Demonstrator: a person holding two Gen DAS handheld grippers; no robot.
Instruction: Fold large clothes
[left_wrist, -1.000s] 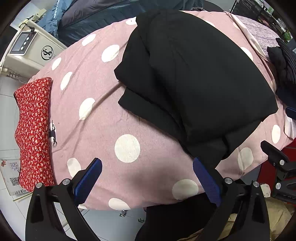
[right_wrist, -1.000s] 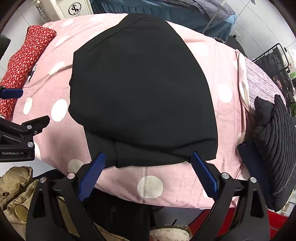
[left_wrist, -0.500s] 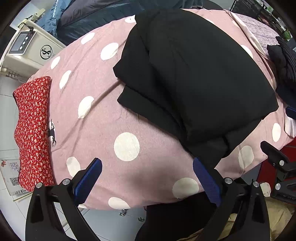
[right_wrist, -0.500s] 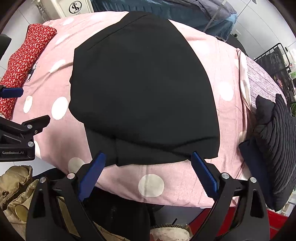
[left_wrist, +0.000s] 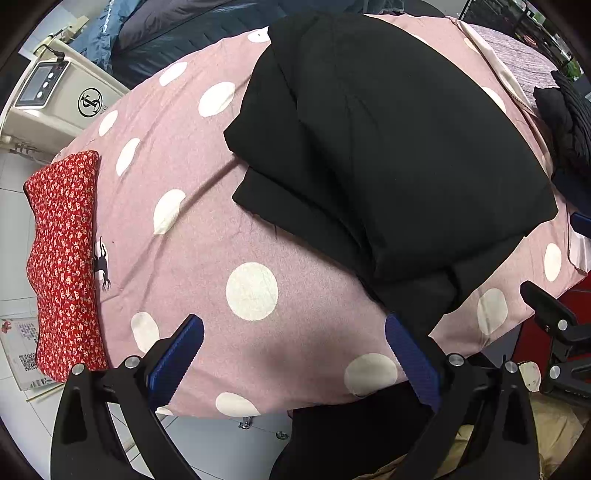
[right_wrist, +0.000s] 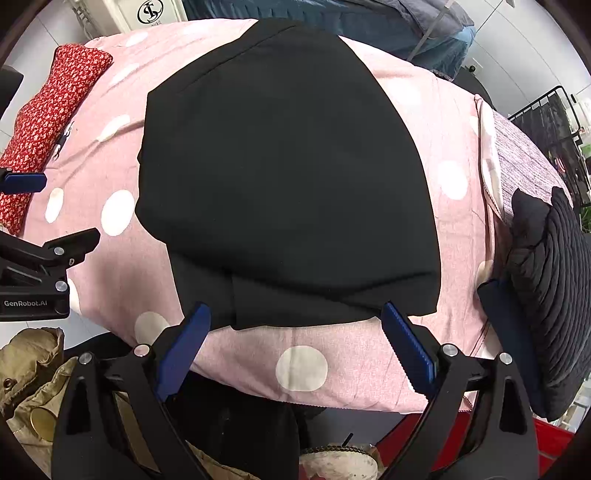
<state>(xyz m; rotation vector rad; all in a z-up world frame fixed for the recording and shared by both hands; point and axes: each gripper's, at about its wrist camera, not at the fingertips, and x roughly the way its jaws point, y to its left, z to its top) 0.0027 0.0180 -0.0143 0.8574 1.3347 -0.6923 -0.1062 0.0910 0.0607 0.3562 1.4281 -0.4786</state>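
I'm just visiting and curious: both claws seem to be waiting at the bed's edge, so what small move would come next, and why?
Probably the right claw eases forward onto the near hem of the black garment. Both claws are open and empty, and a lower layer pokes out unevenly there, so the fold looks unfinished. The left claw hangs over bare polka-dot sheet.

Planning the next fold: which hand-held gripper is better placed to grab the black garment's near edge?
Probably the right hand-held gripper: open, its fingers straddle the black garment hem. The left hand-held gripper, also open, faces mostly bare polka-dot sheet.
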